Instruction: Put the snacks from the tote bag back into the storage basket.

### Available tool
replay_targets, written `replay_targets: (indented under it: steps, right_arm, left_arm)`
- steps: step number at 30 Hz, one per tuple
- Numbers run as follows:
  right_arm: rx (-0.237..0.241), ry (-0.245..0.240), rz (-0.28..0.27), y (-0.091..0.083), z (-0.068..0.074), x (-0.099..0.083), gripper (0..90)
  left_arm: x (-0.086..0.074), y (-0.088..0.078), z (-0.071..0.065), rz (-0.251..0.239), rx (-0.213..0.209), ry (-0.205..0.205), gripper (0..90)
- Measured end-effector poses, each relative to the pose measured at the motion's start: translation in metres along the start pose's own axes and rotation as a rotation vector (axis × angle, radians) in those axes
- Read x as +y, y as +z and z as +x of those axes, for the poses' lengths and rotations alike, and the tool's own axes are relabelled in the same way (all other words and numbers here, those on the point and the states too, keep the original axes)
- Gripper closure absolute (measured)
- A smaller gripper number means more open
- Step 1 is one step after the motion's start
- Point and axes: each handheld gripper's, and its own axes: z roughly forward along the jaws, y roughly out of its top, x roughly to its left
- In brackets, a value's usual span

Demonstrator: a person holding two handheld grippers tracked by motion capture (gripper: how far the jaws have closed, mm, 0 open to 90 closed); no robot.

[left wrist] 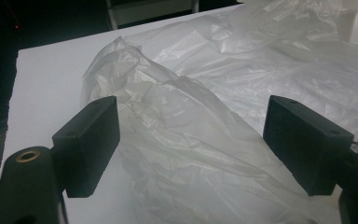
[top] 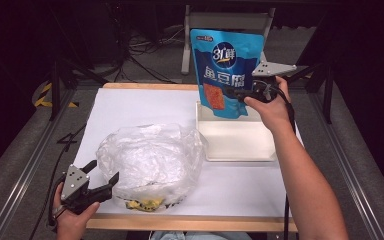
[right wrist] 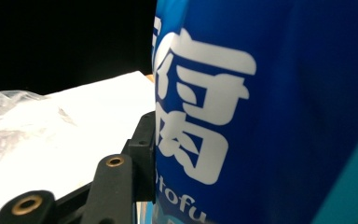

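A tall blue snack pouch (top: 226, 67) with white characters hangs upright over the back of a white tray (top: 240, 142). My right gripper (top: 235, 93) is shut on the pouch's lower right edge. Up close in the right gripper view, the blue pouch (right wrist: 261, 112) presses against one black jaw. A crumpled clear plastic bag (top: 152, 160) lies on the white table, with something yellow inside at its near edge. My left gripper (top: 102, 177) sits at the bag's near left corner, open. In the left gripper view, the bag's film (left wrist: 191, 140) lies between the wide-apart pads (left wrist: 91, 140).
The white sheet (top: 130, 107) covers a wooden table with a front lip (top: 190, 223). A metal stand (top: 187, 35) and loose cables (top: 140, 55) lie on the floor beyond the table. Dark rails run along both sides.
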Motion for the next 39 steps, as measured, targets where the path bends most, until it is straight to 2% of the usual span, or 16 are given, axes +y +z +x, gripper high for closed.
replay_targets:
  steps: [8,24,39]
  right_arm:
    - [-0.021,0.024,0.014,0.009,-0.006,-0.02,56.0]
    - [-0.012,0.039,0.053,0.022,-0.012,-0.061,56.1]
    - [0.001,0.033,0.082,0.028,-0.01,-0.083,56.0]
  left_arm:
    - [0.0,-0.001,0.001,-0.002,0.006,0.0,19.7]
    - [0.0,0.0,0.0,0.006,-0.002,-0.001,19.7]
    - [0.0,0.0,0.0,0.009,0.0,0.001,19.7]
